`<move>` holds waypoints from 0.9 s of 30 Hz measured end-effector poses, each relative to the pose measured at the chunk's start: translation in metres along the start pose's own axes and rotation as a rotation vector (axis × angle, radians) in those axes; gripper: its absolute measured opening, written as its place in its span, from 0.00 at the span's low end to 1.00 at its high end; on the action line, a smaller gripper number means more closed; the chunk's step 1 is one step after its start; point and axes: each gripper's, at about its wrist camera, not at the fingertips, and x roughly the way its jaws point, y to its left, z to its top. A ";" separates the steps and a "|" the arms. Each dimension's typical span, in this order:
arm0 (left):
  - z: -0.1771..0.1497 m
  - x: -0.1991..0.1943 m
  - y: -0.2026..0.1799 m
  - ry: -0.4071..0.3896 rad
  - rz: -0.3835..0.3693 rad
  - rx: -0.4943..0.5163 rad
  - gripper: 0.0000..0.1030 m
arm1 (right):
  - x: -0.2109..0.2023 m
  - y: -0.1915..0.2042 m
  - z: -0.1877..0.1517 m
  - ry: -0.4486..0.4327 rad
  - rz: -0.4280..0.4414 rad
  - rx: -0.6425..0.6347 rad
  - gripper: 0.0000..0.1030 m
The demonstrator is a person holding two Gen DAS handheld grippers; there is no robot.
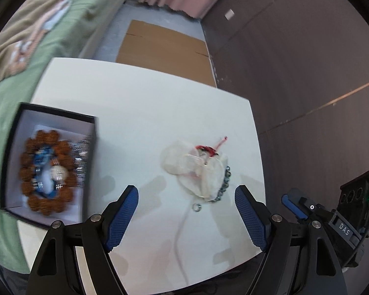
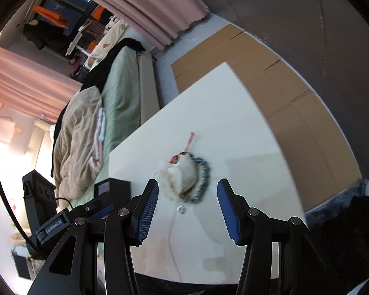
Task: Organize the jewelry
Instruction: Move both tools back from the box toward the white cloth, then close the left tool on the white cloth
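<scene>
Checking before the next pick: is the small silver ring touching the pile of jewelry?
Apart. In the left wrist view, bare white table shows between the ring and the pile.

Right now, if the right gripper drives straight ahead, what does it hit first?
Probably the small silver ring on the white table, then the jewelry pile. The right gripper is open; depth unclear.

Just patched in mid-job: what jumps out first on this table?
The black box at the table's left edge, already holding a brown bead bracelet ringed around blue and silver pieces. Mid-table lies a white pouch with a grey bead bracelet along its edge and a small silver ring beside it.
</scene>
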 end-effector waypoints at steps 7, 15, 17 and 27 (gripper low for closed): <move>0.001 0.042 -0.030 0.055 0.031 0.068 0.78 | -0.006 -0.028 0.001 -0.003 0.050 0.045 0.81; 0.003 0.078 -0.046 0.083 0.092 0.114 0.62 | -0.002 -0.042 0.002 0.005 0.035 0.072 0.85; 0.003 0.084 -0.048 0.090 0.112 0.132 0.51 | 0.001 -0.043 0.001 0.008 0.026 0.074 0.85; 0.003 0.055 -0.048 0.018 0.101 0.177 0.00 | 0.011 -0.033 0.002 0.021 0.023 0.054 0.85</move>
